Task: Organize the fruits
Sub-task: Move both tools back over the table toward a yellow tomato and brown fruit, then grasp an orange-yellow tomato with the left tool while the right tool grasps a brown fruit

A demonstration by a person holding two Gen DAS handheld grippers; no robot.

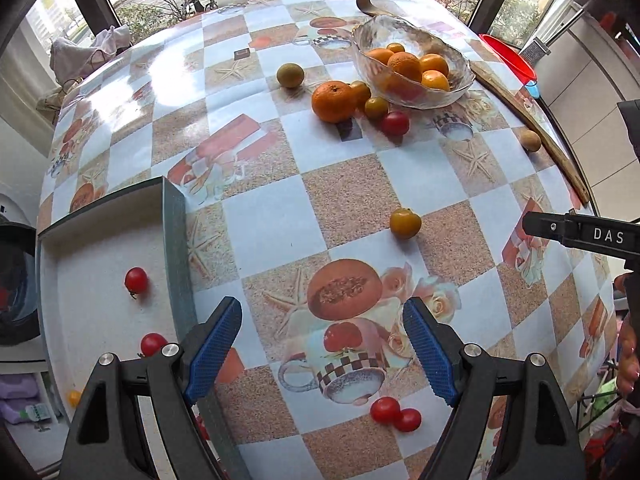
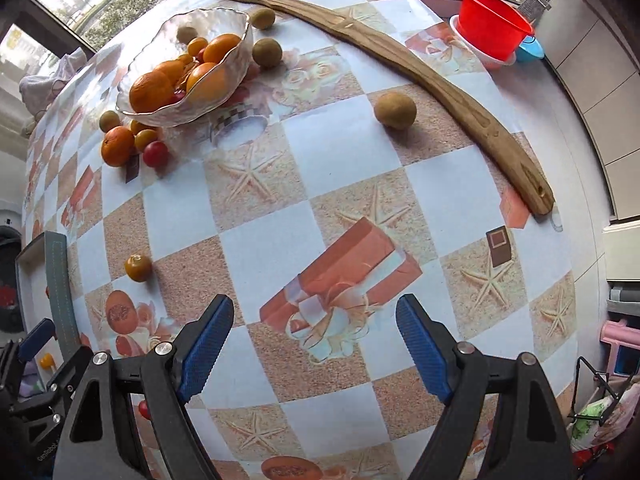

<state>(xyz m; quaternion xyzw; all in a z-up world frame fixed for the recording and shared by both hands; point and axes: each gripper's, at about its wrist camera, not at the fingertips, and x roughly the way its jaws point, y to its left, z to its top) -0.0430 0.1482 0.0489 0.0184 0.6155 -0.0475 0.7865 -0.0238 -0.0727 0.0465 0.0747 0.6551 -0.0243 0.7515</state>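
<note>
On the checkered-cloth worktop (image 1: pixel 280 232), both the left gripper (image 1: pixel 322 354) and right gripper (image 2: pixel 316 354) hover wide open and empty, likely between picks, with small red tomatoes (image 1: pixel 136 280) already sorted into the grey-rimmed tray (image 1: pixel 174 240) at lower left and oranges in the glass bowl (image 1: pixel 412 60) at upper right.

Checkered bench cloth (image 2: pixel 340 152), pale blue and sandy squares printed with starfish, melons, cups. Both tools wear blue ribbed pads (image 1: pixel 216 348) on black arms. Orange mandarins fill the clear glass bowl (image 1: pixel 412 64) ahead; red tomatoes (image 1: pixel 394 410) just beside the left tool (image 1: pixel 322 350); a red tub (image 2: pixel 492 28) far right.
</note>
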